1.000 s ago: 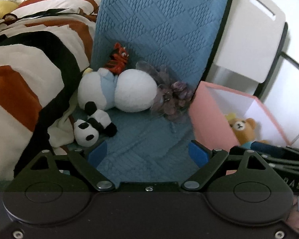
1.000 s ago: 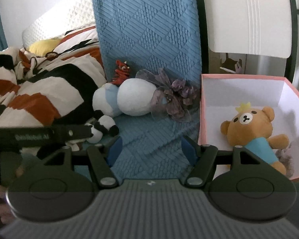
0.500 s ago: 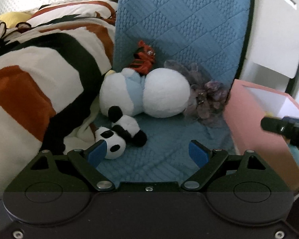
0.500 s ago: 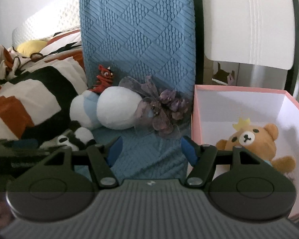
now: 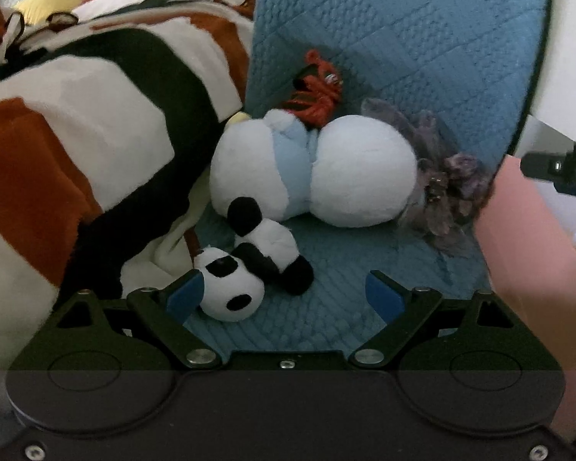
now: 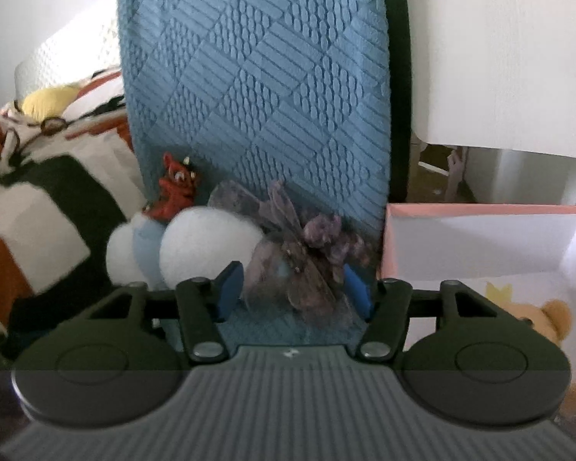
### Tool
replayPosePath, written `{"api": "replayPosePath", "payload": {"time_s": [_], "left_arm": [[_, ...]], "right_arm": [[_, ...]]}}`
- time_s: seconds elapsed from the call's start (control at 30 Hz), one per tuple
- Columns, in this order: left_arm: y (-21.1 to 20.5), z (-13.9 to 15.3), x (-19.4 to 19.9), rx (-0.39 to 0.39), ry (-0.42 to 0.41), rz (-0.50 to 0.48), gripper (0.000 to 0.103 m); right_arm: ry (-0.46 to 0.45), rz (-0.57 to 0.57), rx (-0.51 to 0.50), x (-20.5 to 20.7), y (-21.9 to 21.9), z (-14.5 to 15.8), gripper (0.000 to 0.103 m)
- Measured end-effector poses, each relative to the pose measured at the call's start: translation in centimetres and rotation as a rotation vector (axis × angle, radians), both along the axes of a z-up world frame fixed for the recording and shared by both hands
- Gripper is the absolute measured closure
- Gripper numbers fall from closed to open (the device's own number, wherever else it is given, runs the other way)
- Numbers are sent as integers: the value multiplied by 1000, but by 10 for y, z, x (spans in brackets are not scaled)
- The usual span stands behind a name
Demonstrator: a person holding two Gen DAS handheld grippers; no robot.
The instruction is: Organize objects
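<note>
Step in hand: both tools approach soft toys on the blue quilted cover (image 6: 249, 96), to move them into the pink cardboard box (image 6: 480, 209) at the right of the frame.
Left tool (image 5: 284, 294): jaws opening, wide, holding nothing; the small black-and-white panda plush (image 5: 245, 269) lies at its left pad, lower centre.
Right tool (image 6: 293, 292): jaws closing; the purple gauze flower bundle (image 6: 299, 265) stands between the pads, not clearly pressed yet.
Next move: finish closing on the gauze without crushing it, then lift toward the box.
Writing: none readable.
</note>
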State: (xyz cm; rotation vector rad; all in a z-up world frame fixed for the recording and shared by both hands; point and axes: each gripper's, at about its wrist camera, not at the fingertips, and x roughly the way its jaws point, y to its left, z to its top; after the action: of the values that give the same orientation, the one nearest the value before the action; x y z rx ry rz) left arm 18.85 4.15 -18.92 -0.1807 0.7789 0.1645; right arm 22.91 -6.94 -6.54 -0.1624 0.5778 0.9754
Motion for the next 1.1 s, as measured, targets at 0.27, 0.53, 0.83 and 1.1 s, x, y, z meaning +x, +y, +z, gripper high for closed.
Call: {"api": "replayPosePath", "payload": {"time_s": [0.27,0.53,0.83,1.1], "left_arm": [[28,-14,24,-80,63,107,13],[39,-21,33,-132,71,125,26],[46,-30,40,-136,95,171,36],[47,-36,46,-119,101,202,47]], "right_arm": [[-31,33,-23,16,42,-6,52],[-38,-32,-109,41,76,-26,61],[-53,-49,-184,65,105,-45,63],[-55,-19,-187,76,114,-55,63]]}}
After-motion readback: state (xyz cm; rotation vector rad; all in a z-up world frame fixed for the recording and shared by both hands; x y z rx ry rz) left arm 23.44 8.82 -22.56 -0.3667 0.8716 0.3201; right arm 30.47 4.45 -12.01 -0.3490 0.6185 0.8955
